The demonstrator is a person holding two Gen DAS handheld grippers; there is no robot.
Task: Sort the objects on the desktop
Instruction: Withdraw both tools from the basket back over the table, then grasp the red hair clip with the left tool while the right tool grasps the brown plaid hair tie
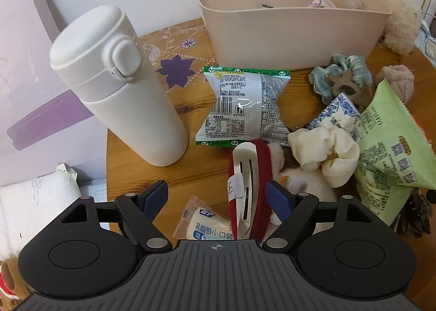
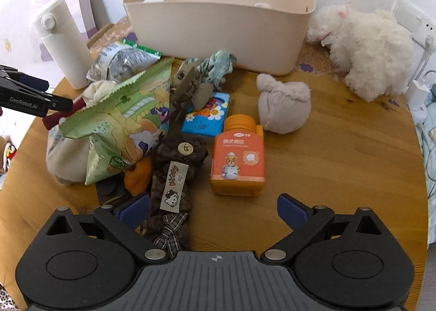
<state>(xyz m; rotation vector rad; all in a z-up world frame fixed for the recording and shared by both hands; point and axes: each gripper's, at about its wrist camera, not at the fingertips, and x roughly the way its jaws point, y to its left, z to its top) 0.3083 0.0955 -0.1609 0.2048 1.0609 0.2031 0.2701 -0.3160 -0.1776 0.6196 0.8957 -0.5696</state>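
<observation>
My left gripper [image 1: 218,196] is open, its jaws on either side of a red and white hair clip [image 1: 249,188] that lies between them on the round wooden table [image 1: 190,172]. A silver-and-green snack pack [image 1: 245,106] lies just beyond it, and a beige bin [image 1: 288,27] stands at the back. My right gripper [image 2: 215,209] is open and empty above the table, with an orange bottle [image 2: 238,158] just ahead and a brown plaid hair bow [image 2: 174,188] by its left finger. The left gripper also shows in the right wrist view [image 2: 58,108], at the far left.
A white thermos [image 1: 122,85] stands left of the clip. A cream scrunchie [image 1: 327,153], green snack bags [image 1: 392,147] and a teal scrunchie [image 1: 340,74] crowd the right. A blue tissue pack [image 2: 207,115], a grey plush pouch [image 2: 283,106] and a white plush toy [image 2: 365,46] lie farther right.
</observation>
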